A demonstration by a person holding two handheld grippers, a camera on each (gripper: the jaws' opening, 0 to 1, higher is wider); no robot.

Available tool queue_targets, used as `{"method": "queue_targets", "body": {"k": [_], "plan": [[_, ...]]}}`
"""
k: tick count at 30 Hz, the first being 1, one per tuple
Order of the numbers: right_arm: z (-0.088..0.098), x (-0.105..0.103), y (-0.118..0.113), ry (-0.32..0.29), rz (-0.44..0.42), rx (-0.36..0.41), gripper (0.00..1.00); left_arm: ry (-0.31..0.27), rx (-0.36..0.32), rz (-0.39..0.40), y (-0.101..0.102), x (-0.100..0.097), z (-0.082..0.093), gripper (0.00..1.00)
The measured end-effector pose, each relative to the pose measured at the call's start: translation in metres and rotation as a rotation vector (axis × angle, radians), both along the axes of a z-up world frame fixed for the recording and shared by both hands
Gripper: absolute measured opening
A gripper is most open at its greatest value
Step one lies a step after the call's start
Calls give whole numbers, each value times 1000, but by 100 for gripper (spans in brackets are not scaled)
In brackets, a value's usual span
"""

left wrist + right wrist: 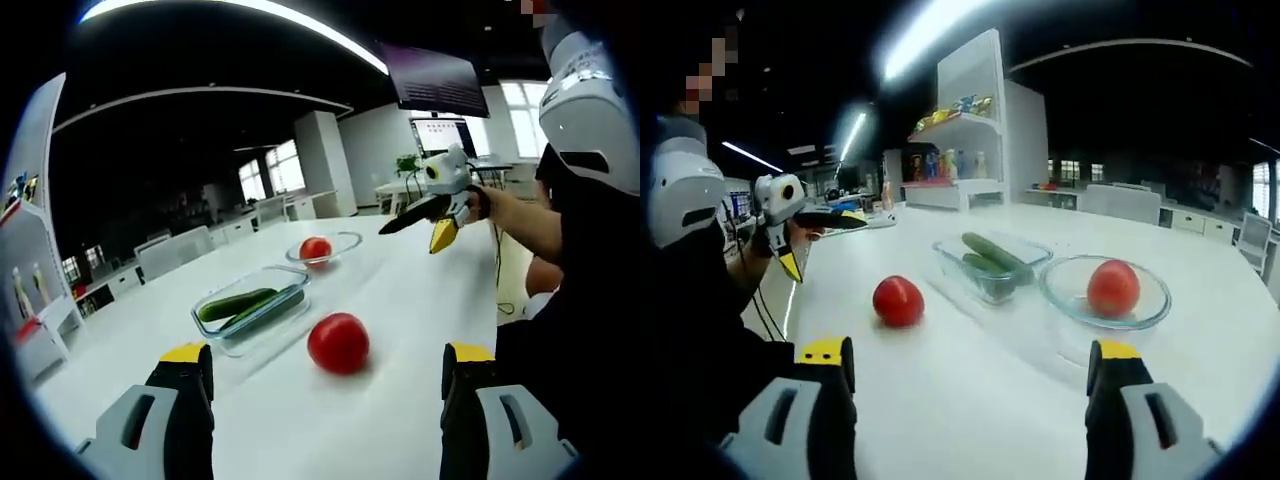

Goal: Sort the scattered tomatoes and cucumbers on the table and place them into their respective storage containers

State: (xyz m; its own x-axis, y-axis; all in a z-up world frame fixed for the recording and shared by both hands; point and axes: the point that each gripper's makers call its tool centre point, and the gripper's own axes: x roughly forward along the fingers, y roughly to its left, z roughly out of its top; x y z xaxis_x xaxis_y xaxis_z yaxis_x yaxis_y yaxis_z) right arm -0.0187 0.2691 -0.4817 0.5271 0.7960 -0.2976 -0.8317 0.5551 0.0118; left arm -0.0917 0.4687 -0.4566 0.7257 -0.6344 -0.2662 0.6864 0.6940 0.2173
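Observation:
A loose red tomato (pixel 338 342) (pixel 898 300) lies on the white table (pixel 400 400). It sits just ahead of my left gripper (pixel 327 352), whose jaws stand wide open and hold nothing. Beyond the tomato, a clear rectangular container (pixel 205 312) (pixel 950 262) holds cucumbers (pixel 250 305) (pixel 990 260). A glass bowl (pixel 345 240) (pixel 1145 310) next to it holds a second tomato (pixel 316 249) (pixel 1113 288). My right gripper (pixel 970 350) is open and empty, low over the table in front of both containers. It also appears raised in a hand in the left gripper view (pixel 435 215).
A person with a white helmet (pixel 680 190) stands at the table's edge, holding the left gripper (pixel 810 235) in the air. White shelves (pixel 960 130) with goods, desks and chairs stand behind the table. Bare tabletop lies around the loose tomato.

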Motion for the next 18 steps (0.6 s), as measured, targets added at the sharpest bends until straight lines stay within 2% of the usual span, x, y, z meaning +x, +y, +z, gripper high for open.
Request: {"method": "queue_targets", "body": {"k": [5,13,18], "plan": [[-8,-2,28,7,56,-22,90,3,1,3,1,-1,-1,94],[-34,-11,78,18,155,-86,88,7,1,9,4,-1,-3,94],[-44,-13,105,32,192,-85,88,8,1,14,5,0,-4,94]]}}
